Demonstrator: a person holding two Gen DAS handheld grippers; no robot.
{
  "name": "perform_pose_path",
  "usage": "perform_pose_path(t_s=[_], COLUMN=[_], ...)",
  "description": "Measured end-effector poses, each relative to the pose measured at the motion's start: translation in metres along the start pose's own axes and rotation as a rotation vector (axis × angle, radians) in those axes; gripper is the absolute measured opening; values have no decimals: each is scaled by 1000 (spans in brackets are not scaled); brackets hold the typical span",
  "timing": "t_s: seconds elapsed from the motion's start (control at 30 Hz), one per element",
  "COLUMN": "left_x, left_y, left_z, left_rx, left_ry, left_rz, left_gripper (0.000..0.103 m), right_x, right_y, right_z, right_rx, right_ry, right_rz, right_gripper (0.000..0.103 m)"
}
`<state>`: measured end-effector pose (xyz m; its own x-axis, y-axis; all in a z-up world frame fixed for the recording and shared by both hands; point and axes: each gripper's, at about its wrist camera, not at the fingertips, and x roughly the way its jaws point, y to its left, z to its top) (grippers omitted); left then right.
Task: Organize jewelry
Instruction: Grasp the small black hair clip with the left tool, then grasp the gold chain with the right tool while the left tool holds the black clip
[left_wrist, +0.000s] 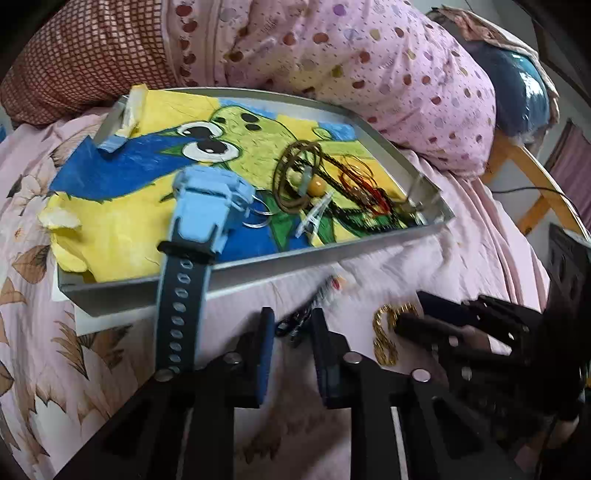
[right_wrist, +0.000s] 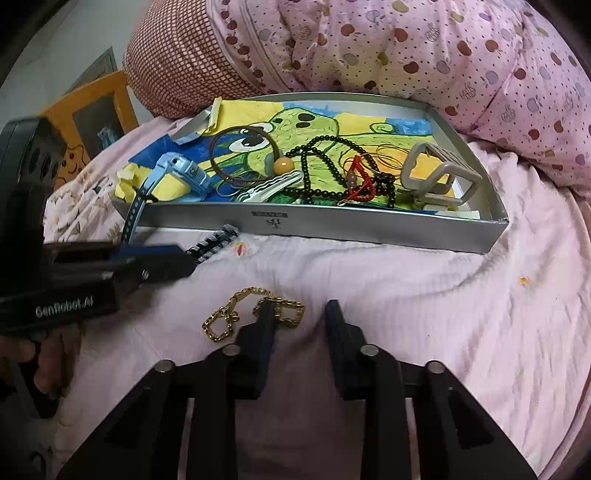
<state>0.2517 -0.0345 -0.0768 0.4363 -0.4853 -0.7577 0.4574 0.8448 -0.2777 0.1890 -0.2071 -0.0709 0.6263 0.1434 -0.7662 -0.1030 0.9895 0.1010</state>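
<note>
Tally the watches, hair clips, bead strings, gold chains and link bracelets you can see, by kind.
Blue watch: 1
Hair clips: 2 (beige claw clip, white clip)
Dark bead string: 1
Gold chain: 1
Link bracelet: 1
Total: 6

This is a bedroom in someone's home. Everything sits on a bed (right_wrist: 424, 295) spread with a pink quilted sheet, a rolled pink duvet (right_wrist: 406, 44) printed with little apples lies behind, a checked pillow (right_wrist: 177, 62) beside it, and a wooden chair (right_wrist: 92, 103) stands at the bedside.
</note>
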Motion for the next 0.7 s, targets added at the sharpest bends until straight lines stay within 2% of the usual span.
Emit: perform_pose_path(t_s=[0.27,0.43,0.7], left_x=[1,9,7], left_y=[-7,-10,-12], left_z=[4,10,7], left_rx=[54,67,61], left_ry=[59,68,59], left_rz=[-24,-2,17], left_gripper=[15,15,13], right_x=[-5,3,-7], right_y=[-2,0,-1], right_z=[0,3,1], right_rx=[-17,-45,-45], right_ry=[-6,22,-8], right_rz=[47,47,42], right_gripper=[18,18,14])
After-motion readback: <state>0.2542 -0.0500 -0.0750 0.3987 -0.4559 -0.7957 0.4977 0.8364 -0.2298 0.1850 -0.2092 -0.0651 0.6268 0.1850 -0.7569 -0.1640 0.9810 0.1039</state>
